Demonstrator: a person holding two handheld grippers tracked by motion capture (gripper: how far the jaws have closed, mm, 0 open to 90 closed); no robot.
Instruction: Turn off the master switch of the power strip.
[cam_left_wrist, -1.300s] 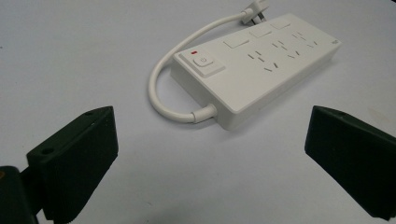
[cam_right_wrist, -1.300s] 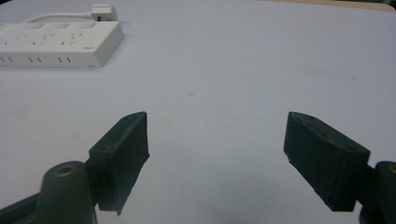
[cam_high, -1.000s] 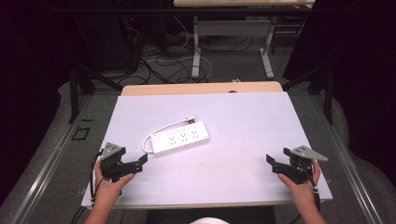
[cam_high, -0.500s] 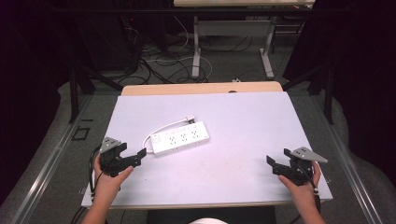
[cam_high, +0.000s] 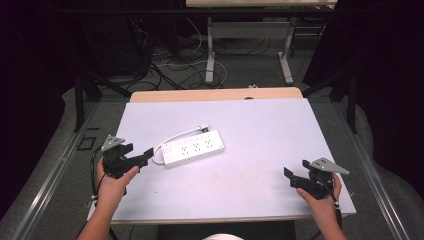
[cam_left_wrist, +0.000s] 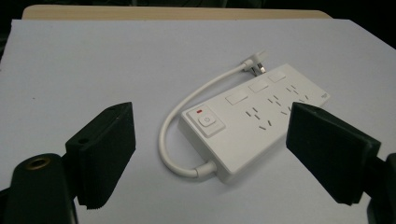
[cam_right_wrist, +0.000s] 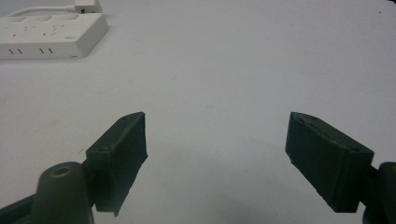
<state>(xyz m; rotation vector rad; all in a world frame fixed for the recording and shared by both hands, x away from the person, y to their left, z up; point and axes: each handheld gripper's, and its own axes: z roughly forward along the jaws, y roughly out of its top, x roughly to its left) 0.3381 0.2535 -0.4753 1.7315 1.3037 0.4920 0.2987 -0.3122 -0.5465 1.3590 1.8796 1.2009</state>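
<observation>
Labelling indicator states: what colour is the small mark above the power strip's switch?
Red, on the white plastic power strip; clearest in the left gripper view.

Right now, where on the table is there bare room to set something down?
Bare: the stretch between the power strip and the right tongs, the far right corner, and the near edge. Crowded: the left side, where the left tongs nearly reach the strip's cord.

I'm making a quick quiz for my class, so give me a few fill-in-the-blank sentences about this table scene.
1. The power strip on the table is coloured ____.
2. The left gripper has its jaws ____.
3. The gripper nearer the power strip is the ____ one; the right gripper is farther off.
4. The strip's cable ends in a ____.

Missing words: white; open; left; plug
</observation>
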